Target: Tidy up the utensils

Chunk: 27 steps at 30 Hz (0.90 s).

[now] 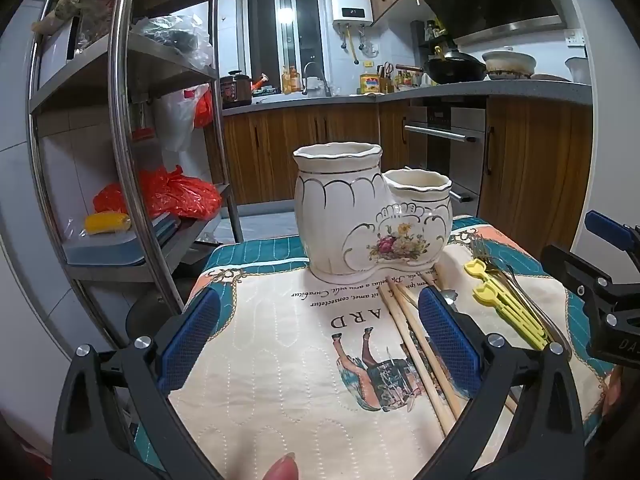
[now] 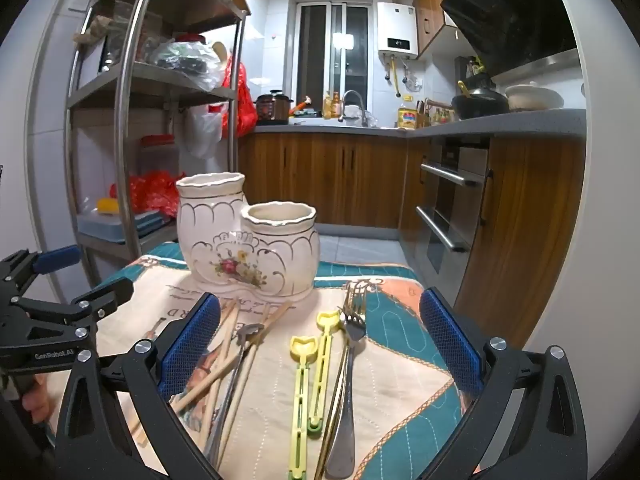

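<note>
Both tools are spread wide with nothing between the pads: left tool (image 1: 316, 336) hovers over bare quilted cloth (image 1: 280, 360), right tool (image 2: 320, 344) right above the loose utensils. Everything still lies flat on the counter in front of the ceramic two-cup holder (image 2: 248, 240), which looks empty. Wooden chopsticks (image 2: 236, 360) are criss-crossed with a metal spoon (image 2: 250, 330), so pinching one could drag the rest along. Yellow plastic chopsticks (image 2: 310, 380) sit touching the forks (image 2: 352, 320), which overlap, so you might grab several at once. Can't count the stacked forks, and the handle ends are cut off below the frame.
</note>
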Tool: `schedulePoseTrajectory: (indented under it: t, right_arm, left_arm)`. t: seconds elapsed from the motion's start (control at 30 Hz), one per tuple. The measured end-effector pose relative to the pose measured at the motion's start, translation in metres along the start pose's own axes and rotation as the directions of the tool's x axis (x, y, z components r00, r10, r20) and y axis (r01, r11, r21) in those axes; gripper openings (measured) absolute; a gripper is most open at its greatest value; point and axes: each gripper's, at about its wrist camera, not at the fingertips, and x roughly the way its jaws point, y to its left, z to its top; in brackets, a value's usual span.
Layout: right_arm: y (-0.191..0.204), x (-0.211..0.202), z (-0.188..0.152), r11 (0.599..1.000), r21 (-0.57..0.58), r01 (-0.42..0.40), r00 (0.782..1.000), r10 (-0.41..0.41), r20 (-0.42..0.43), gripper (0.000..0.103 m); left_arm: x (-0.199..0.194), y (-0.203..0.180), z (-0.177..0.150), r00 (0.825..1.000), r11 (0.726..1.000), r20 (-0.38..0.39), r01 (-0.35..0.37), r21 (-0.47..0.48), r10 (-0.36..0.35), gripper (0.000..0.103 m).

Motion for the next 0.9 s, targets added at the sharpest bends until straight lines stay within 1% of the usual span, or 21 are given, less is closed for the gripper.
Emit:
schedulePoseTrajectory:
  t: [0.9]
  right_arm:
    - [-0.0004,0.0000,0.0006,1.000,0.003,-0.001,1.000,0.001,0.001,0.099]
  left_arm:
    - [-0.0002,0.0000,0.0000,1.000,1.000,0.005,0.001,-0.001,-0.001,0.098]
